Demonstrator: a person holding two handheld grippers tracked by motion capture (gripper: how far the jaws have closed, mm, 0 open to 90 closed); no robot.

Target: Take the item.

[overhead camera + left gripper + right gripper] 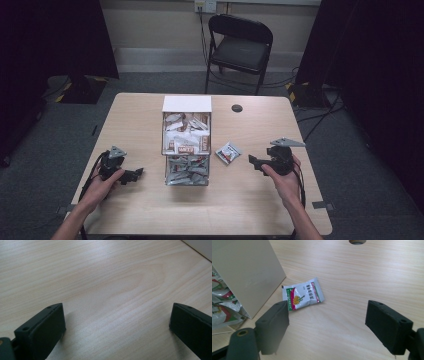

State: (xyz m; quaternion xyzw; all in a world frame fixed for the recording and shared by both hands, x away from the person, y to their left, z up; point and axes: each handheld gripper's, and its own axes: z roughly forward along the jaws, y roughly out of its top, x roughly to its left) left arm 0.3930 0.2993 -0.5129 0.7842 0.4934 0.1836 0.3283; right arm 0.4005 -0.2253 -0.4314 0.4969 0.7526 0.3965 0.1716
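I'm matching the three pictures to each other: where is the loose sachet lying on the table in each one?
High view: the sachet lies right of centre, between the clear box and the right tool.
Right gripper view: the sachet lies left of centre, ahead of the open jaws.
Left gripper view: bare table, no sachet.
Shared landmark: the box beside it.

Dim high view with dark edges; gripper views brighter, softly blurred.
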